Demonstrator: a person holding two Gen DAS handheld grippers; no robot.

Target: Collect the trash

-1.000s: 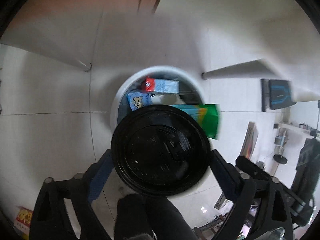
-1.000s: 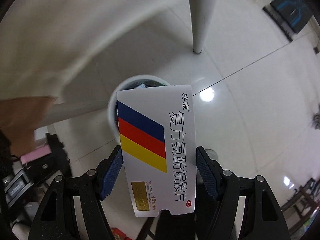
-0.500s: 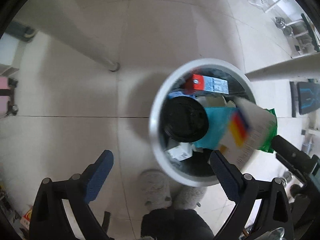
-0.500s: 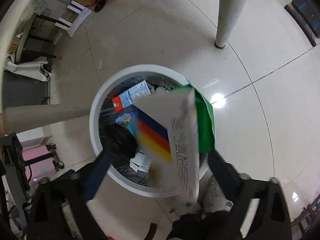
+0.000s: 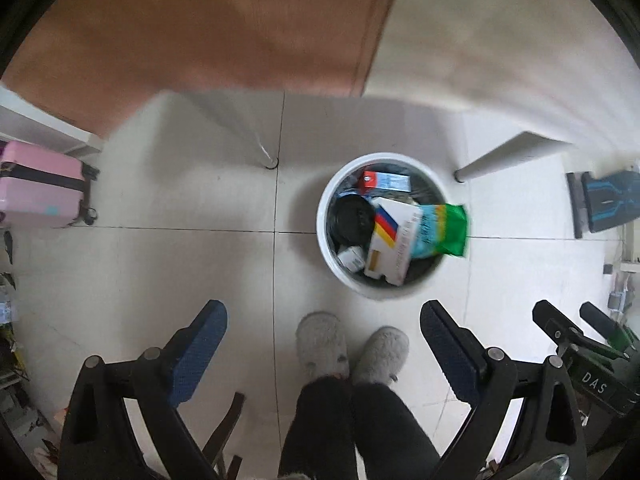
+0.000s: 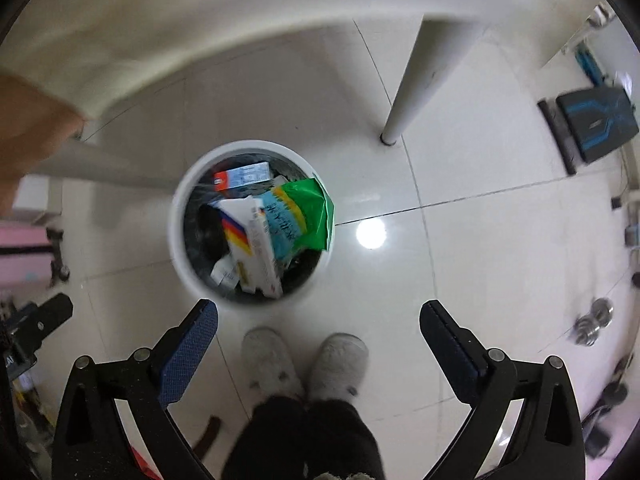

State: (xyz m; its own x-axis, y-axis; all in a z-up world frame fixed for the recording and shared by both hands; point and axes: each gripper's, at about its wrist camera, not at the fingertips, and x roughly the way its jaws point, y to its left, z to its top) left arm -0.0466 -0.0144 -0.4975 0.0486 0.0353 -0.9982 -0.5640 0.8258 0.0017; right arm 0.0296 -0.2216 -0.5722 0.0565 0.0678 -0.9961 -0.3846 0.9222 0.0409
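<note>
Both grippers (image 5: 323, 344) (image 6: 319, 342) spread above bin (image 5: 326, 236)

White bin (image 5: 326, 240) holding a green packet (image 5: 448, 230), a white box (image 5: 390, 244) striped blue, red, yellow, and a black lid (image 5: 352, 218); pink suitcase (image 5: 38, 190).

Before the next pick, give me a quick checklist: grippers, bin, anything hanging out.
1. Left gripper open and empty: ok.
2. Right gripper open and empty: ok.
3. White medicine box inside the white bin: ok, lying tilted on the other trash.
4. Black lid inside the bin: ok.
5. Green packet fully inside: not ok, its end sticks out over the rim on the far side from the black lid.
6. More trash left to collect: cannot tell, the table top is not visible in either view.
</note>
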